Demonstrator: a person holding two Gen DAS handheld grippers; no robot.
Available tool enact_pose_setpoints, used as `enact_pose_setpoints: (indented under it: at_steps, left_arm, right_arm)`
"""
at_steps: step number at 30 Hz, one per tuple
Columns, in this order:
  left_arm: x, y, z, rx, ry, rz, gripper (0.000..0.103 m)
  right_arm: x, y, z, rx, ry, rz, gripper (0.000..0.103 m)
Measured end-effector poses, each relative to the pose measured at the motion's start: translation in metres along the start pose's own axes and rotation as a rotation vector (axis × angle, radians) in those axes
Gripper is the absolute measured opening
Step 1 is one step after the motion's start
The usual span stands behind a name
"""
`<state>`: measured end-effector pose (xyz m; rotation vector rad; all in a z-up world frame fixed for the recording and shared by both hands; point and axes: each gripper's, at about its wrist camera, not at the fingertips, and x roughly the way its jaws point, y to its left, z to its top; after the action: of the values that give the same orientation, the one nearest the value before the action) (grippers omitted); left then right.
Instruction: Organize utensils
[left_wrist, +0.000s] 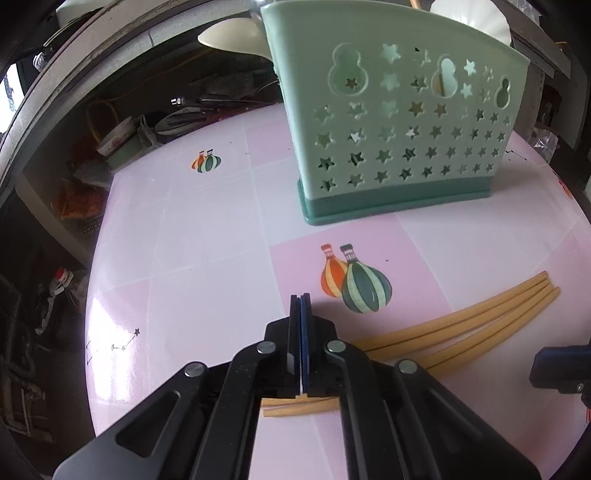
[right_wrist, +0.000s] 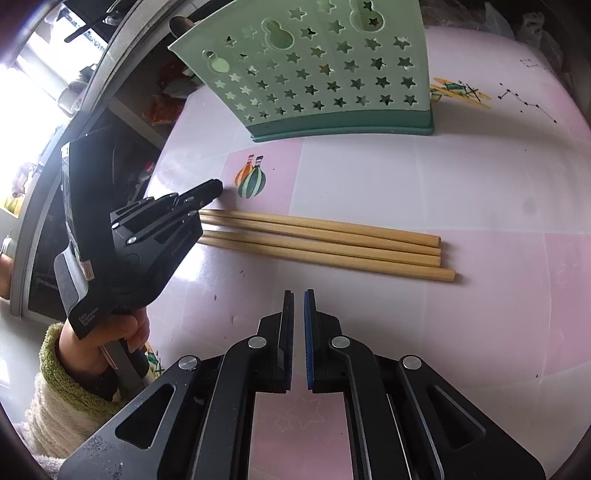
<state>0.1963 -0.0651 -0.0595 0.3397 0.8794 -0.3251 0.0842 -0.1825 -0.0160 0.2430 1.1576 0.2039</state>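
Left gripper (left_wrist: 300, 295): jaws closed, pads pressed flat together, nothing between them. It hangs over the near-left ends of the chopsticks (right_wrist: 321, 240), tips above the pink tiled surface (left_wrist: 207, 229), beside the balloon print (left_wrist: 351, 280). A hand (right_wrist: 107, 332) in a fuzzy green-cuffed sleeve (right_wrist: 55, 376) holds it, seen in the right wrist view.

Chopsticks: four plain wooden sticks, lying side by side, touching or nearly so, flat on the surface, running left to right. Right ends are ragged, one sticks out further.

Green holder (left_wrist: 391, 122), star cut-outs, darker base, stands upright just beyond the sticks, toward the far side. Something pale shows through its holes; can't tell what.

Right gripper (right_wrist: 299, 295): jaws near-closed, thin slit left, empty. Sits near side of the sticks, around their middle, not touching.

Handling, my read: sticks are light, stiff, smooth and round, so they roll and slip. They lie flat, so there's little room under them. Best pinch across the thicker right end of one, or gather a pair. Both jaws need opening first.
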Motion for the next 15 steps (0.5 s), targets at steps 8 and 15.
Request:
enact_pose_setpoints:
  at_steps: [8, 15]
  left_arm:
    - [-0.001, 0.008, -0.004, -0.028, 0.031, -0.045, 0.0]
    - [-0.015, 0.007, -0.019, -0.019, 0.075, -0.092, 0.0]
  right_arm:
    - [0.009, -0.017, 0.008, 0.11, 0.027, 0.005, 0.004]
    - [0.009, -0.022, 0.016, 0.172, 0.028, 0.017, 0.005]
